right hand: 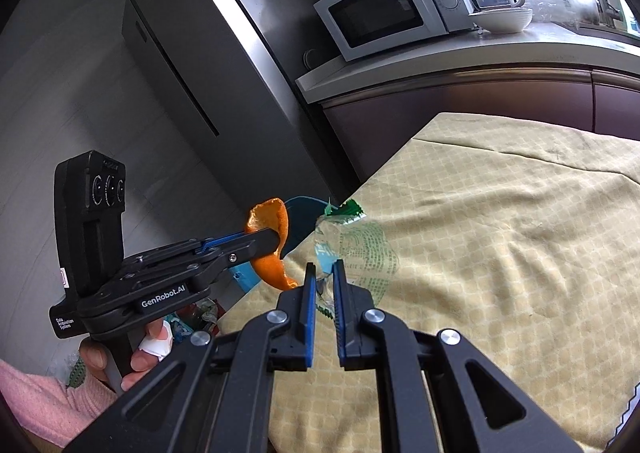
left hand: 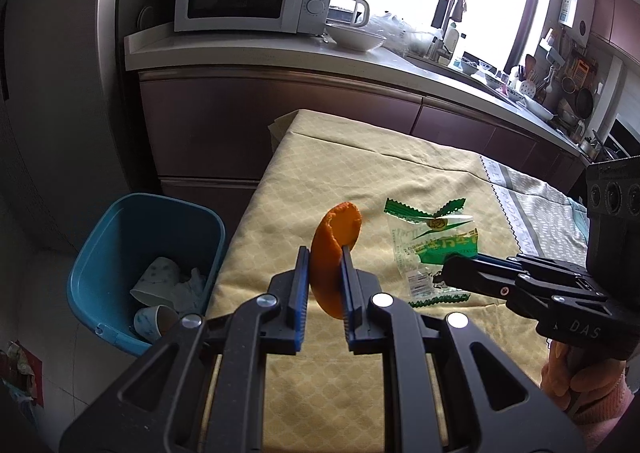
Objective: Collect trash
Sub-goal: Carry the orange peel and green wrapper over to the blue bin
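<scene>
We held the orange peel [left hand: 334,253] clamped between the two fingers of our left gripper [left hand: 325,267], lifted above the yellow cloth of the counter [left hand: 360,157]. The peel was a curled, thin shell; we judged it light and a little stiff, but easy to crack or slip if squeezed on its edge, so the hold across its broad middle seemed the right one.

Our right gripper [right hand: 323,283] had its jaws closed on the near corner of the clear plastic wrapper [right hand: 360,249] with green print. The wrapper lay just right of the peel, and its far end appeared raised from the cloth. Such film is very light, soft and slippery, we think; it folds instead of resisting, so a firm pinch on a corner or a crumpled part should hold better than a flat area.

The blue bin [left hand: 120,229] stood on the floor to the left of the peel, beside the counter edge, with paper cups [left hand: 156,301] and tissue already inside. Both pieces were, in our judgement, ready to be carried there.
</scene>
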A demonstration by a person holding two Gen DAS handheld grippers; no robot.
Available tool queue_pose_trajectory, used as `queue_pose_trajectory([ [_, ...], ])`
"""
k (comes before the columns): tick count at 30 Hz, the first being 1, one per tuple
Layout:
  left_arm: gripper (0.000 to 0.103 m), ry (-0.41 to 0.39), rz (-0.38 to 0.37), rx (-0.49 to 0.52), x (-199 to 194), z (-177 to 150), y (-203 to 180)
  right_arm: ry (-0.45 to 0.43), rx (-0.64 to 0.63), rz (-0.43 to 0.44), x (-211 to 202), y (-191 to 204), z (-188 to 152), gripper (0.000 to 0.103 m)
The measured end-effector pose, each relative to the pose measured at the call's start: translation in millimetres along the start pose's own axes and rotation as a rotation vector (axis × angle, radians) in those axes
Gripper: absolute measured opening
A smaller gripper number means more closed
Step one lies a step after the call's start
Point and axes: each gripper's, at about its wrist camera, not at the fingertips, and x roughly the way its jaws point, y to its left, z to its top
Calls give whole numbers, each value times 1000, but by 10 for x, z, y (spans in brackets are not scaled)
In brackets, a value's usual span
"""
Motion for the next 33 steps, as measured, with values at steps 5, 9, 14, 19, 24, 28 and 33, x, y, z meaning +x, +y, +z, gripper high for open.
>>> queue_pose_trajectory([
  [5,15,-4,22,-13,-21,5,120,9,-23,14,107,88,48,7],
  [9,15,-9,37,-25,-44,17,209,17,-32,29,189,151,81,7],
  [14,15,-19,53,-43,-90,24,301,28,-52,42,309,237,142,7],
  [19,15,-27,70,-54,-116,35,402,38,-60,58,394,297,193,7],
  [24,15,-34,87,-62,-134,43,502,45,-74,63,493,362,259,7],
  [28,15,-37,99,-71,-142,56,576,52,-86,66,579,406,301,7],
  [33,15,-41,116,-80,-150,80,662,61,-98,71,657,438,328,7],
])
